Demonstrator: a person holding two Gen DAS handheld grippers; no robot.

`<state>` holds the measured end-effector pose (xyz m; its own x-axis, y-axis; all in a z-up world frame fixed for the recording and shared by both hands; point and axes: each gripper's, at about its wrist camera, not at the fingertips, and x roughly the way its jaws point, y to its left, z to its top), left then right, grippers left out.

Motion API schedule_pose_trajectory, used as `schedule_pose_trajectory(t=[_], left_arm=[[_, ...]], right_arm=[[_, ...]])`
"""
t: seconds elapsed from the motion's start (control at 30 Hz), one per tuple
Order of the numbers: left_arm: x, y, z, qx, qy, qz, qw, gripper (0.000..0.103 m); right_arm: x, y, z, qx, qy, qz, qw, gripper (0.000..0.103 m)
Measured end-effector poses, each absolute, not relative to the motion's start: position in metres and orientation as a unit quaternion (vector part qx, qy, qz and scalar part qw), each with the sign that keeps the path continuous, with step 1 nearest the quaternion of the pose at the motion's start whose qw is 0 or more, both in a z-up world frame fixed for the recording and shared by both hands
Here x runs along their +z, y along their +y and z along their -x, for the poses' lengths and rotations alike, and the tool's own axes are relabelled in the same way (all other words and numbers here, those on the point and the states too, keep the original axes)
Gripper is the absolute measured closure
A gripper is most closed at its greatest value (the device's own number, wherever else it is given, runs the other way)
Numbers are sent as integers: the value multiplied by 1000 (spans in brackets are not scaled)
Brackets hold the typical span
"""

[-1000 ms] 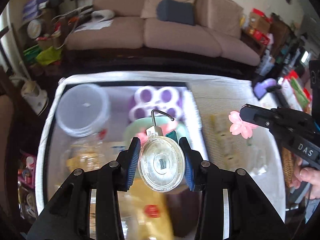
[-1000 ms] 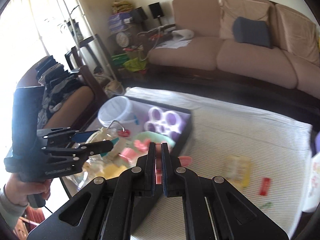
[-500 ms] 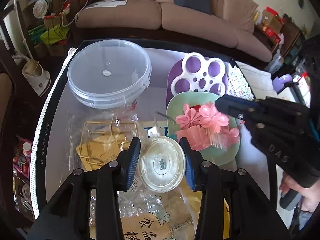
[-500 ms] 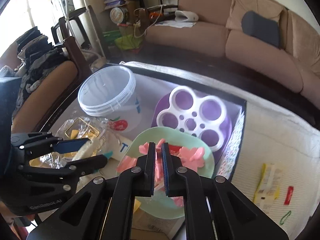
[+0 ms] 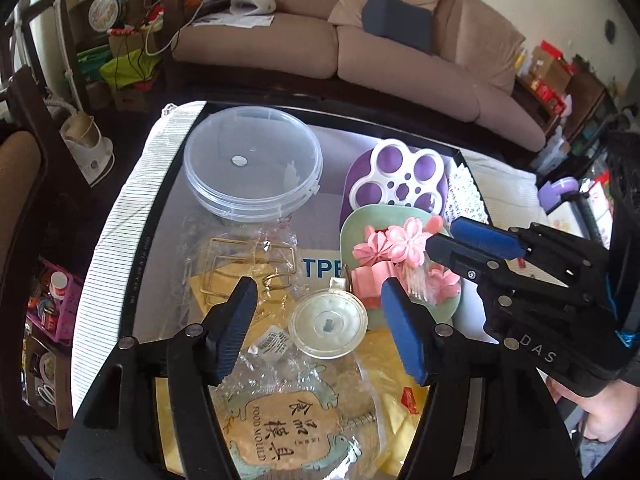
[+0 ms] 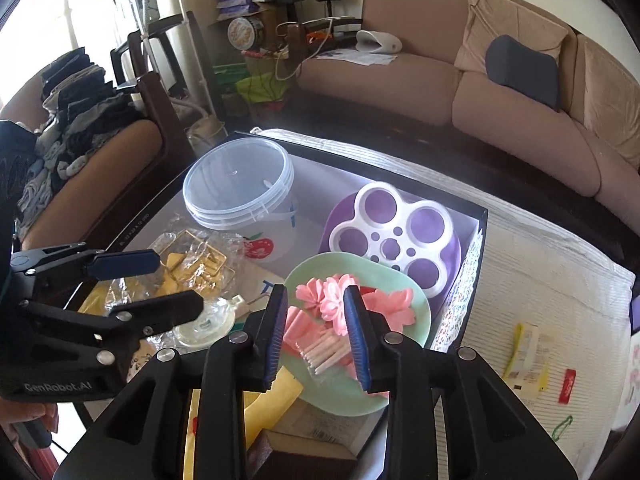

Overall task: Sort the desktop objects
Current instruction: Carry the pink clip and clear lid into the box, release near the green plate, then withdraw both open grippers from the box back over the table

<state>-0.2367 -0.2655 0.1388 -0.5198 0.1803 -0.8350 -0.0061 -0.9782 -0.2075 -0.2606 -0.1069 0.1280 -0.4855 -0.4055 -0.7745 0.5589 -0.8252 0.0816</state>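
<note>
My left gripper [image 5: 320,320] hangs over the black-rimmed box [image 5: 136,240], its jaws opening. A clear suction-cup hook [image 5: 328,324] lies on the plastic bags between the blue pads, and neither pad touches it. My right gripper [image 6: 316,328] is over the green plate [image 6: 422,312], its jaws also opening. A pink flower [image 6: 336,304] rests among the other pink pieces on that plate, just ahead of the fingertips and free of them. The left wrist view shows the right gripper [image 5: 444,244] beside the same pink flower [image 5: 404,240]. The left gripper [image 6: 176,284] shows at the left of the right wrist view.
The box also holds a lidded clear bucket [image 5: 252,164], a purple and white paw-shaped mould [image 5: 400,184], a bagged gold wire rack [image 5: 244,264] and a food mould packet [image 5: 280,432]. Small packets [image 6: 528,352] lie on the striped cloth at the right. A sofa [image 6: 500,100] stands behind.
Both grippers came down over the box. The left jaws spread and let go of the suction-cup hook. The right jaws parted and left the pink flower on the green plate.
</note>
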Motion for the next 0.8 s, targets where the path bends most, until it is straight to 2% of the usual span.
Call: schedule_pose_trajectory(t=[0.1, 0.17, 0.2, 0.23, 0.27, 0.3, 0.33, 0.37, 0.47, 0.8], left_arm=[[148, -268, 226, 872, -94, 478, 48, 38], [158, -267, 212, 880, -90, 464, 42, 31], [162, -266, 205, 886, -87, 454, 40, 24], [166, -264, 197, 891, -84, 445, 40, 18], [169, -261, 189, 895, -81, 437, 40, 15], [172, -257, 180, 898, -79, 431, 42, 9], [174, -253, 173, 900, -77, 428, 43, 1], [175, -249, 166, 900, -76, 426, 45, 0], [180, -236, 146, 899, -78, 426, 59, 0], [186, -171, 64, 905, -76, 409, 84, 0]], right_arm=[[135, -103, 255, -858, 86, -422, 281, 70], [141, -99, 249, -856, 74, -423, 286, 63], [145, -94, 246, -854, 62, -425, 293, 60], [148, -90, 243, -852, 52, -427, 298, 54], [150, -86, 238, -851, 47, -429, 301, 42], [152, -83, 233, -850, 46, -430, 302, 34], [154, -79, 226, -850, 46, -428, 303, 22], [157, -75, 218, -853, 47, -424, 302, 14], [165, -60, 195, -859, 40, -415, 296, 0], [170, 61, 102, -887, 8, -400, 232, 0]])
